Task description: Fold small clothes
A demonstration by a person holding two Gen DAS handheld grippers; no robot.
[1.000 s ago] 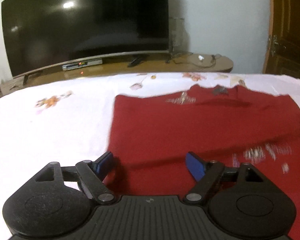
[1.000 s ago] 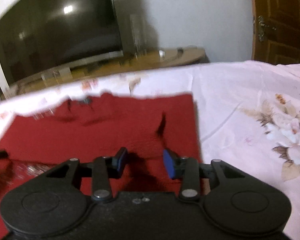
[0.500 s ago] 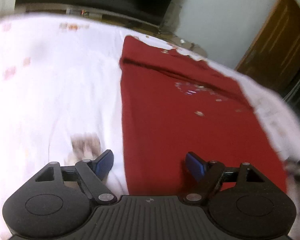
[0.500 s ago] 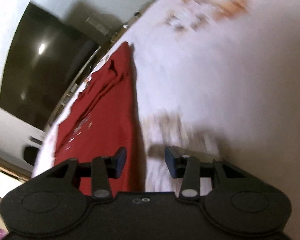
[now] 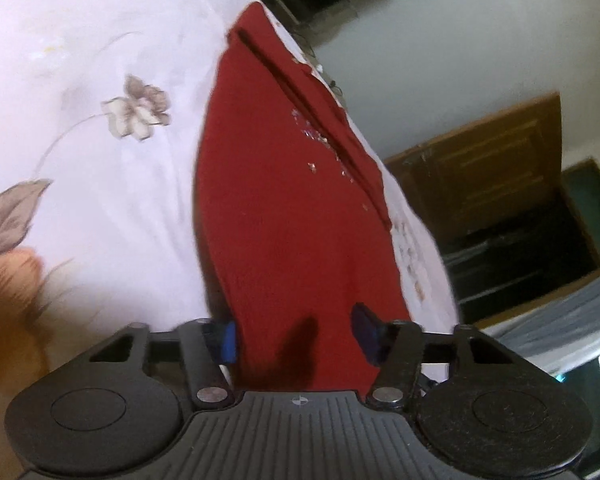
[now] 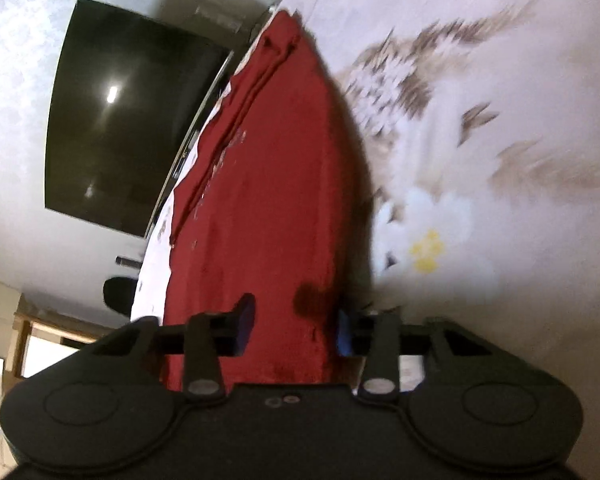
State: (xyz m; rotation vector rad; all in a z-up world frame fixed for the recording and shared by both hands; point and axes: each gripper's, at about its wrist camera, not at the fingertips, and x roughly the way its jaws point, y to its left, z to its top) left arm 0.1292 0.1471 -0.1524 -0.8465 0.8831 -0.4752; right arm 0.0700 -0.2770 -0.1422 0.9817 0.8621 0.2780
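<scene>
A bed covered by a pale sheet point(image 5: 100, 208) printed with brown, grey and orange flowers carries everything here; the sheet shows faint creases near the flower stems in the left wrist view, and in the right wrist view its white and yellow flower print is blurred. One red garment point(image 5: 292, 216) lies spread flat directly on the sheet, long and narrow as seen from both ends; a folded ridge runs along one long side of it, with small glittery specks beside that ridge.
</scene>
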